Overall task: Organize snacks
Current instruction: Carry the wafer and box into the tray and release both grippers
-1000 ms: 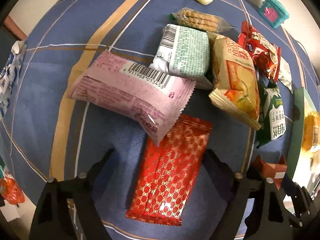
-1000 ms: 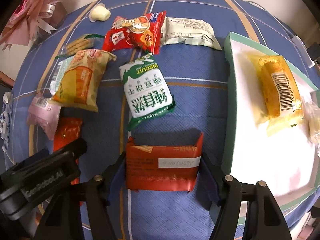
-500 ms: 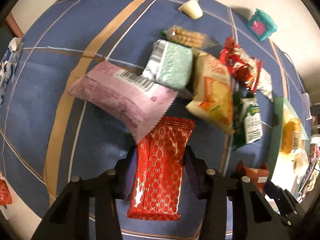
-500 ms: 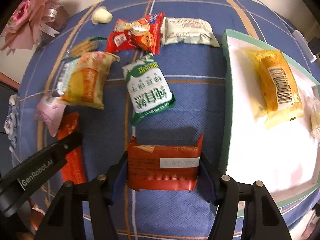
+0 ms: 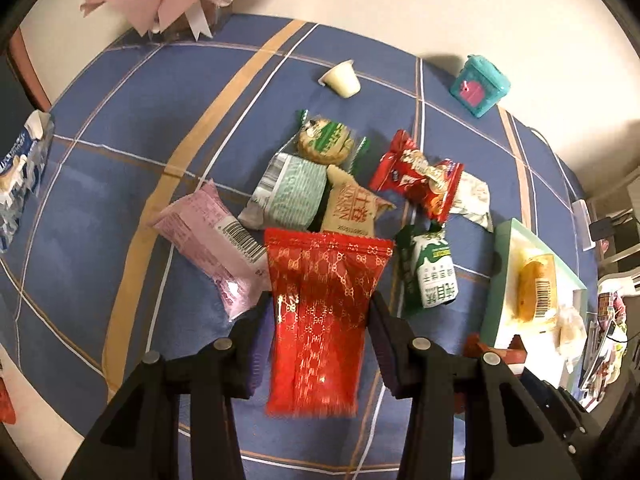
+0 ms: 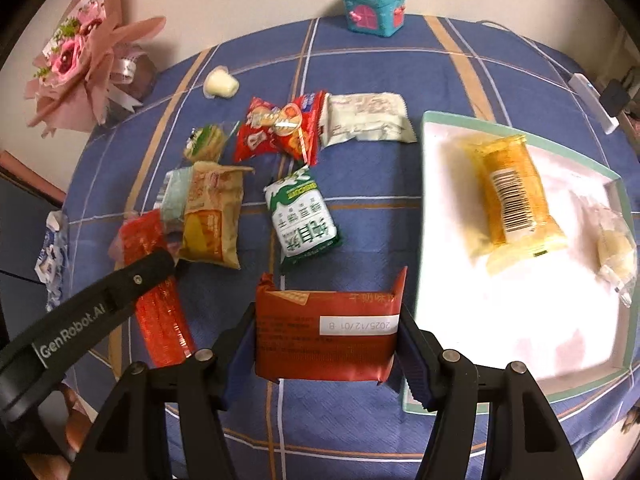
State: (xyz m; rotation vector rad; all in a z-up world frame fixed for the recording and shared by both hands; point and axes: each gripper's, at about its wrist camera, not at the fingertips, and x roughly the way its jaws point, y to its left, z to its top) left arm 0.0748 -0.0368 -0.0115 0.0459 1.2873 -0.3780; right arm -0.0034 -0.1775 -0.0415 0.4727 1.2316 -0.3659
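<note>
My left gripper [image 5: 320,308] is shut on a red packet with a gold pattern [image 5: 328,264], held off the blue checked tablecloth [image 5: 120,140]. That red packet [image 6: 160,320] also shows at the left of the right wrist view, under the left gripper's black body [image 6: 100,304]. My right gripper [image 6: 326,316] is shut on an orange-red packet with a white date label [image 6: 304,344], raised beside a white tray with a green rim [image 6: 520,320]. In the tray lie a yellow cake packet [image 6: 512,192] and a clear packet [image 6: 616,244].
Loose snacks lie mid-table: a pink packet [image 5: 208,240], a pale green packet [image 5: 288,196], a tan packet [image 6: 212,216], a green-and-white biscuit packet [image 6: 304,216], a red packet [image 6: 280,128], a white packet [image 6: 368,120]. Behind them stand a jelly cup [image 5: 342,80], a teal toy box [image 6: 374,8] and a bouquet [image 6: 80,60].
My left gripper closed on the red gold-patterned packet and lifted it off the cloth. My right gripper rose with the orange-red packet, so the table looks farther away in both views.
</note>
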